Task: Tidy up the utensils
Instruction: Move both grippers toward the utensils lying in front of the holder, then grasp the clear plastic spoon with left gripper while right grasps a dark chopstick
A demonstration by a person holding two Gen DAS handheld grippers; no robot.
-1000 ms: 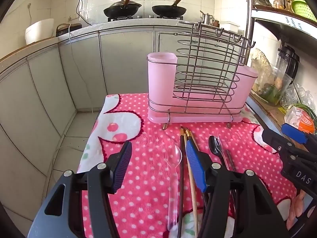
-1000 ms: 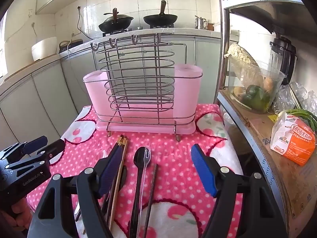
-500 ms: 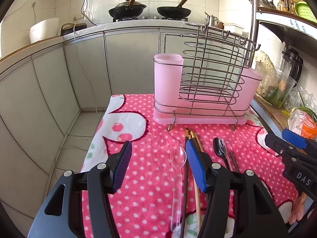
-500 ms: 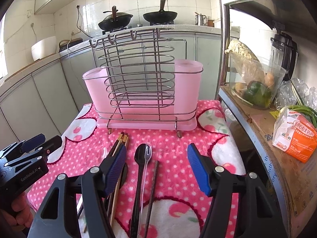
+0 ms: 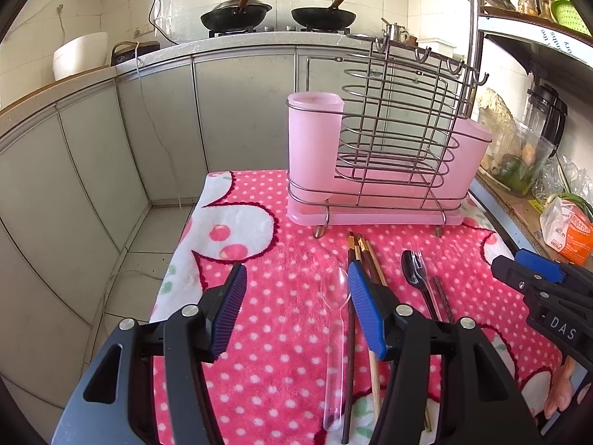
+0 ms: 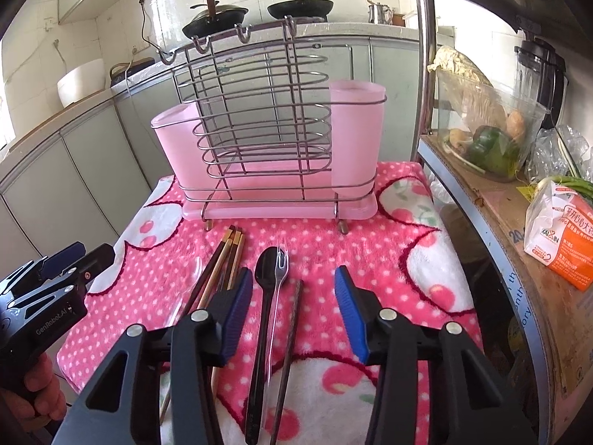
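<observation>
A pink utensil holder in a wire rack (image 5: 381, 155) (image 6: 267, 148) stands at the far end of the pink dotted cloth (image 5: 274, 259) (image 6: 370, 252). In front of it lie a clear spoon (image 5: 333, 304), several chopsticks (image 5: 361, 259) (image 6: 226, 256), a black spoon (image 5: 413, 270) (image 6: 265, 282), a clear fork (image 6: 278, 282) and a dark chopstick (image 6: 292, 319). My left gripper (image 5: 296, 304) is open and empty above the cloth, left of the clear spoon. My right gripper (image 6: 294, 304) is open and empty above the black spoon, fork and dark chopstick.
A shelf (image 6: 493, 222) to the right holds a plastic tub of vegetables (image 6: 481, 137), an orange and white packet (image 6: 563, 237) and a blender (image 6: 545, 70). Grey cabinets (image 5: 148, 129) and a counter with two woks (image 5: 237, 11) lie behind. The floor drops off left of the cloth.
Both grippers have drawn back and risen a little, so the holder looks smaller and farther. Both stay open. The utensils have not moved.
</observation>
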